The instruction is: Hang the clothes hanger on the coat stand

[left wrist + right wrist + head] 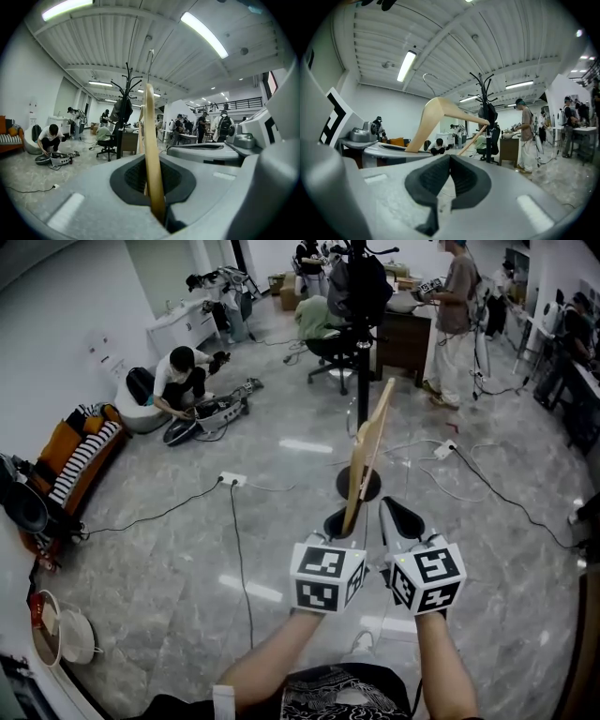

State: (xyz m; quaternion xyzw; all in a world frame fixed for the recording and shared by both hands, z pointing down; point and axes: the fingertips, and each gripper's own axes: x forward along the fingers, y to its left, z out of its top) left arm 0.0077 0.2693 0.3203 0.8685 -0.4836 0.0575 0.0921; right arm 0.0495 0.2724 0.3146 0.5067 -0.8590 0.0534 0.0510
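A light wooden clothes hanger (368, 451) stands upright in my left gripper (349, 521), which is shut on its lower end. In the left gripper view the hanger (152, 154) is edge-on between the jaws, its metal hook (150, 61) at the top. The black coat stand (360, 352) rises a little beyond the hanger, with its round base (359, 486) on the floor and dark clothing near its top. My right gripper (398, 512) is beside the left one, shut on nothing. From the right gripper view the hanger (440, 112) shows side-on, left of the coat stand (487, 108).
A person crouches over equipment (183, 381) at the far left. An office chair (337, 348) and a dark desk (403, 334) stand behind the stand, with a standing person (455, 306) nearby. Cables and a power strip (232, 480) lie on the grey floor. A sofa (80, 460) lines the left wall.
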